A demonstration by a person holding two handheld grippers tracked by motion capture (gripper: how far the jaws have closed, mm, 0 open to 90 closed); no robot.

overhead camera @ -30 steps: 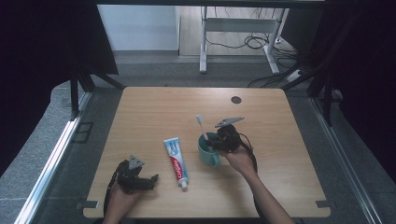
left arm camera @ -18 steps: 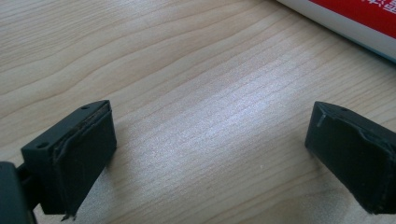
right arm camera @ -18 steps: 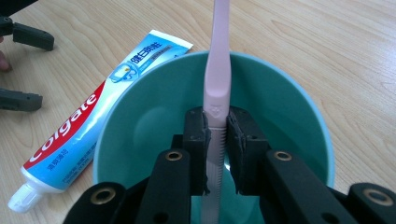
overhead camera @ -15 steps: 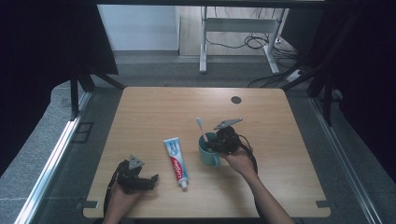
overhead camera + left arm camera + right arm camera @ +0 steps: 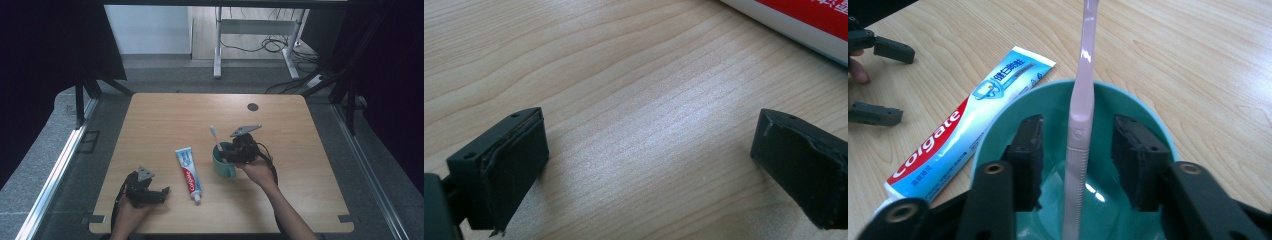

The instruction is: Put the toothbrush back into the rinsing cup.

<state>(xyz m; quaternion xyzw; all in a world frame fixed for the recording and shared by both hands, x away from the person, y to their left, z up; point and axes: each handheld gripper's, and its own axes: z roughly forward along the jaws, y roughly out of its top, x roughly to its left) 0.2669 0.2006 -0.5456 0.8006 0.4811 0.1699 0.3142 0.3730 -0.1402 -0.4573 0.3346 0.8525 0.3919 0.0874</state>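
A teal cup stands on the wooden table, right of a red, white and blue toothpaste tube. A pink toothbrush stands upright in the cup, head up. My right gripper reaches into the cup with the brush handle between its jaws. The jaws have just been opening, and there is a gap on each side of the handle. My left gripper rests open on the table at the front left, near the tube, with bare wood between its jaws.
A small dark round disc is set in the table near its far edge. The floor beyond holds a white frame and cables. The left gripper lies past the tube in the right gripper view.
The right gripper's jaws look slightly wider over the cup. The toothbrush, the tube and the left gripper stay where they were.
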